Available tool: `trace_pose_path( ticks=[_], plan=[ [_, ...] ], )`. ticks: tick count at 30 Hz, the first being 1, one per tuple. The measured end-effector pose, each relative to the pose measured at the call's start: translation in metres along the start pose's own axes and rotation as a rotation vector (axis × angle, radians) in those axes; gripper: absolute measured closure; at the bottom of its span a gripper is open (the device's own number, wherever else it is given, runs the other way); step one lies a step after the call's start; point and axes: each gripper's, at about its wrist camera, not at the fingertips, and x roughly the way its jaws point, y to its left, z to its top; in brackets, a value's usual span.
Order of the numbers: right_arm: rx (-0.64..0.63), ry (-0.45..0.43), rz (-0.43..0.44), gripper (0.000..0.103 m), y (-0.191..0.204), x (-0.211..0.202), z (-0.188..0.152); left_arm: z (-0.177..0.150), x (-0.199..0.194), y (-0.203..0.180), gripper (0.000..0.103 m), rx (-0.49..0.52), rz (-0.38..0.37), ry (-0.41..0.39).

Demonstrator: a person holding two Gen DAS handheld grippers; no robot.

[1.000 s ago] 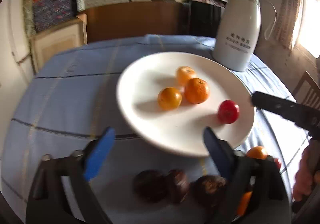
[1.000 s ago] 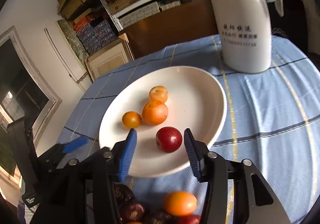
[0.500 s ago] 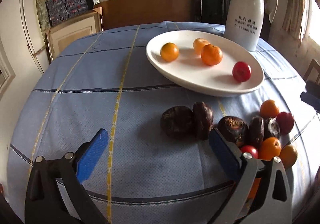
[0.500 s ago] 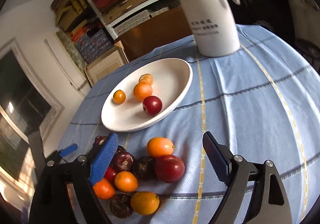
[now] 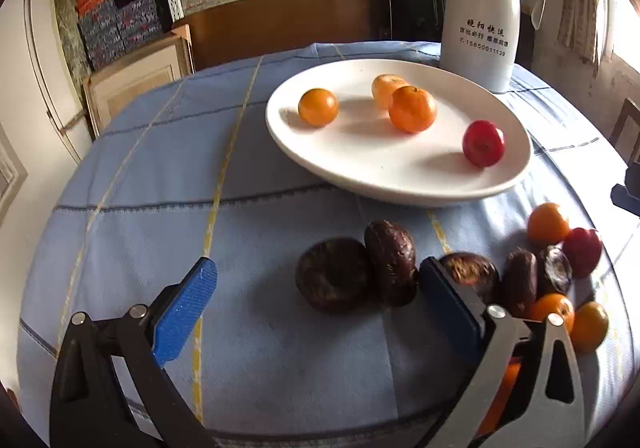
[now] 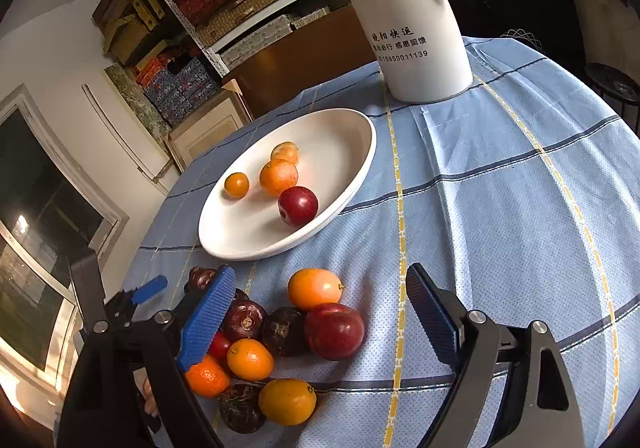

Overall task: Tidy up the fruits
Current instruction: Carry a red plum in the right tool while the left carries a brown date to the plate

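Your right gripper [image 6: 320, 312] has its fingers spread wide and empty, hovering over the loose fruit pile [image 6: 280, 344] just in front of the plate [image 6: 352, 184]; left gripper [image 5: 316, 308] likewise open. Judged round, slippery, bruisable: grip the red plum [image 6: 334, 330] across its middle. Fruit behind the blue fingers is partly hidden.

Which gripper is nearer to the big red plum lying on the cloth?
Right. The right gripper hangs open just over the red plum; the left gripper is open over dark fruits, farther left.
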Motion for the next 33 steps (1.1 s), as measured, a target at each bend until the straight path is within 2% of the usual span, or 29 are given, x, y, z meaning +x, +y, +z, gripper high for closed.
trace_pose_path(
  ticks=[4,7,8,11,12,15,18,22,24,26,29,32,33],
  plan=[
    [-0.005,0.002,-0.006,0.015,0.000,0.000,0.000,-0.005,0.004,0.013,0.004,0.018,0.045,0.035],
    [-0.002,0.002,-0.006,0.015,-0.001,0.000,0.000,-0.011,0.003,0.038,0.004,-0.045,0.118,0.075],
    [-0.001,0.004,-0.004,0.015,-0.001,0.000,0.000,-0.012,0.000,0.045,0.004,-0.078,0.109,0.073],
    [-0.009,0.004,0.003,0.015,0.000,-0.001,-0.001,-0.014,-0.012,0.058,0.004,-0.170,-0.008,0.032],
    [-0.018,0.000,0.004,0.015,0.003,-0.002,-0.002,-0.014,-0.014,0.057,0.004,-0.171,-0.031,0.021],
    [-0.038,-0.002,0.003,0.015,0.007,-0.002,-0.003,-0.013,-0.015,0.047,0.004,-0.125,-0.018,0.007],
    [-0.044,0.002,-0.003,0.015,0.008,-0.001,-0.004,-0.013,-0.011,0.042,0.005,-0.132,-0.053,0.008],
    [-0.050,0.009,-0.005,0.015,0.008,0.000,-0.005,-0.013,-0.021,0.028,0.024,-0.097,-0.099,-0.028],
    [-0.053,0.012,-0.005,0.015,0.009,0.000,-0.005,-0.013,-0.023,0.019,0.024,-0.059,-0.118,-0.039],
    [-0.055,0.016,-0.008,0.015,0.010,0.002,-0.006,-0.014,-0.019,0.008,0.024,-0.006,-0.110,-0.029],
    [-0.060,0.021,-0.010,0.015,0.011,0.003,-0.006,-0.015,-0.011,-0.004,0.022,0.042,-0.153,0.011],
    [-0.068,0.025,-0.012,0.015,0.012,0.004,-0.007,-0.013,0.000,0.005,0.023,-0.003,-0.189,0.052],
    [-0.072,0.028,-0.014,0.015,0.013,0.005,-0.008,-0.014,0.003,0.010,0.028,-0.030,-0.205,0.071]
  ],
)
